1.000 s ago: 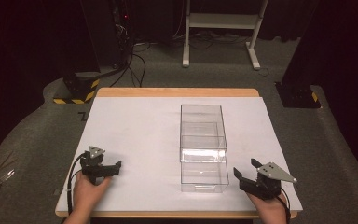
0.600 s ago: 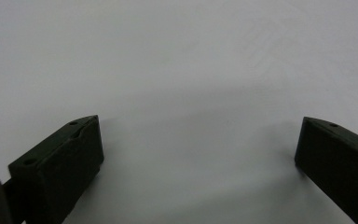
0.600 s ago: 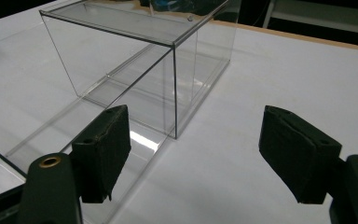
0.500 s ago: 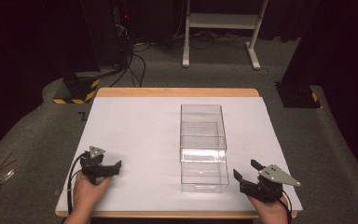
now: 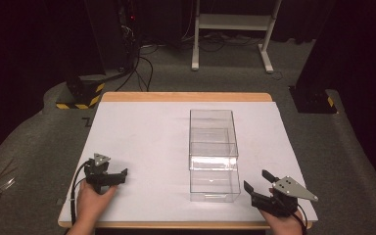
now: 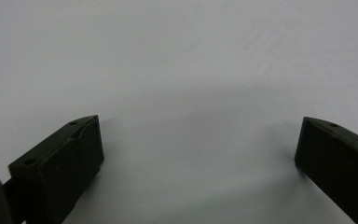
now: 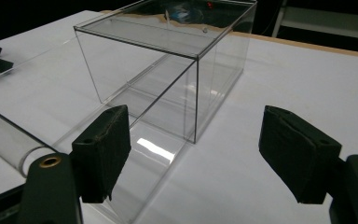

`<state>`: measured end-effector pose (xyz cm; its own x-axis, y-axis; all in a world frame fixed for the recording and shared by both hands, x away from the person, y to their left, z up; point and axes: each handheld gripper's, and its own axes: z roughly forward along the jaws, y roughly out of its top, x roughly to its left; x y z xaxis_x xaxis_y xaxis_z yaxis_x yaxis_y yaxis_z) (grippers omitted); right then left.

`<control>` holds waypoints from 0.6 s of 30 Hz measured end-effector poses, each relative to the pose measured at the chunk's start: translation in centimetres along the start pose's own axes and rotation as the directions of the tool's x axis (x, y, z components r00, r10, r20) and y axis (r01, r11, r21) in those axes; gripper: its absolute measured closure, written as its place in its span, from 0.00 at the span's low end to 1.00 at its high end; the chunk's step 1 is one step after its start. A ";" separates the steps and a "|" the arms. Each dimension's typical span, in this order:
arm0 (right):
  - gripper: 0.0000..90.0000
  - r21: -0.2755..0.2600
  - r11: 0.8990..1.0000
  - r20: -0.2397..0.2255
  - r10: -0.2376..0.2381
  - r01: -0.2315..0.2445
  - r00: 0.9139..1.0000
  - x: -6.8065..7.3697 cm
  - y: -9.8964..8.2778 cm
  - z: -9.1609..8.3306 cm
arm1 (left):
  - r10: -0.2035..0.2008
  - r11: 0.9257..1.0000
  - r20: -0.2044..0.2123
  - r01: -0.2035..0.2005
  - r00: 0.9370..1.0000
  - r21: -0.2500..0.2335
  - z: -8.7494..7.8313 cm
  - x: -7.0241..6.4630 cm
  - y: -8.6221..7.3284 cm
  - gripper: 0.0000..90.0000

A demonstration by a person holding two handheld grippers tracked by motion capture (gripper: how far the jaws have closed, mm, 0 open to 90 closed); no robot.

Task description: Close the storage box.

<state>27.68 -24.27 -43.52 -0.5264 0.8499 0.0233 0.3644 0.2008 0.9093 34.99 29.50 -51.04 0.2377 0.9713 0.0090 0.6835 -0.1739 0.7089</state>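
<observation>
Between my right gripper's (image 7: 193,154) fingers (image 7: 103,151) there is only air and white desk; they stand released and apart, holding nothing, aimed at the near right corner of the clear plastic box (image 7: 168,74). In the high view that gripper (image 5: 263,185) sits at the desk's near right edge, just beside the box (image 5: 214,154) but not touching it. The box looks like a drawer-style case: a transparent shell lying lengthwise in the middle of the white desk (image 5: 142,132), with a clear tray part drawn out toward me. The tray's low front shows just ahead of the left finger in the right gripper view.

My left gripper (image 5: 112,177) rests near the desk's left front, well apart from the box. Its fingers (image 6: 65,163) are released too, wide open over bare white surface.

I judge the step in hand is the reach for the box. To do it well, I would slide the right gripper forward low and level, straddle one thin wall cleanly, and close gently, since clear plastic is slippery and edges are hard to see. The left gripper could brace the shell so it does not skid.
</observation>
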 end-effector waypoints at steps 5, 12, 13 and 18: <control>0.28 -0.003 1.000 -0.036 0.009 -0.010 0.999 0.4 -0.1 0.0 | 0.000 1.000 0.001 0.000 1.000 0.000 0.0 0.0 0.0 0.01; 0.28 -0.001 1.000 -0.057 0.008 -0.008 0.998 0.7 -0.2 0.0 | 0.000 1.000 0.000 0.000 1.000 0.000 0.0 0.0 0.0 0.01; 0.28 -0.001 1.000 -0.057 0.008 -0.008 0.998 0.7 -0.2 0.0 | 0.000 1.000 0.000 0.000 1.000 0.000 0.0 0.0 0.0 0.01; 0.28 -0.002 1.000 -0.083 0.005 -0.005 0.996 1.2 -0.2 0.0 | -0.001 1.000 0.001 0.001 1.000 0.000 0.0 0.0 0.0 0.01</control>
<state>27.00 -23.31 -43.64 -0.5868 0.8073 0.0626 0.3655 0.1951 0.9101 35.00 29.50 -51.05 0.2379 0.9713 0.0080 0.6839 -0.1734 0.7086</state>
